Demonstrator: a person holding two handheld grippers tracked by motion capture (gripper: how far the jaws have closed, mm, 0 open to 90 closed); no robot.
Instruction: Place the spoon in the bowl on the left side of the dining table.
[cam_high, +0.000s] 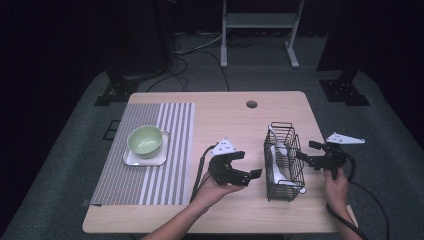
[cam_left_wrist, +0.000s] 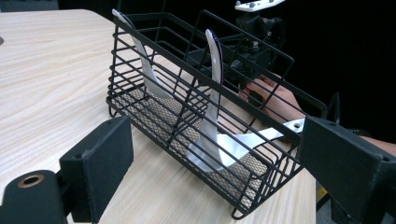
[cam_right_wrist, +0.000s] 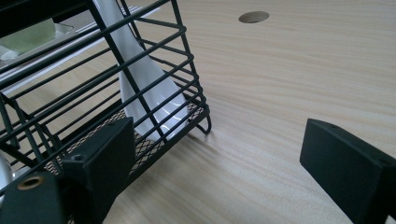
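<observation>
Both grippers flank the wire basket, jaws spread and empty: left gripper, right gripper; this looks like the approach. Next, probably, one reaches in for a white spoon (three lean inside).

The left tongs have their two black padded jaws rising from the bottom edge, set wide apart with nothing between them. Just beyond them a black wire basket with a mesh floor stands on the pale wood-grain desk. Inside it, a white ceramic spoon leans upright with its bowl on the mesh, a second white spoon leans at the far end, and a third white spoon lies low against the near end. Behind the basket, a hand holds the right tongs, whose grey three-cornered plate sits on top; their jaws are hidden by the wires.
</observation>
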